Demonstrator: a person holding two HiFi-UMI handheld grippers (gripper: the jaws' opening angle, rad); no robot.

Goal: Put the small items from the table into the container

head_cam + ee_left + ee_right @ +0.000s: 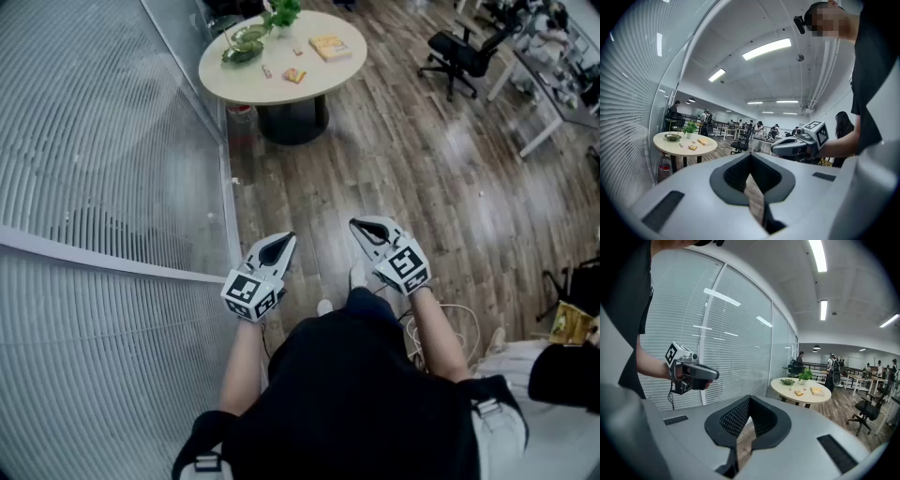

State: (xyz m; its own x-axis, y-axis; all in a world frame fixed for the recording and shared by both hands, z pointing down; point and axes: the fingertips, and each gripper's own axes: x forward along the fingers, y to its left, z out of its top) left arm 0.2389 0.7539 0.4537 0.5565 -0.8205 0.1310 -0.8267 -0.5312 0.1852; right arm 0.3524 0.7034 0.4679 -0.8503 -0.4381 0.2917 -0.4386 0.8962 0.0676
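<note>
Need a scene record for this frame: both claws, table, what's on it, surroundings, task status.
left claw: shut, nothing in it
right claw: shut, nothing in it, apart from the left one
table: round, pale, well ahead of both claws across the wood floor
on table: green dish, potted plant, yellow book, orange packet, one smaller item
surroundings: glass wall with blinds on the left, office chair on the right
task status: not started; packet and smaller item lie on the tabletop, outside the dish
</note>
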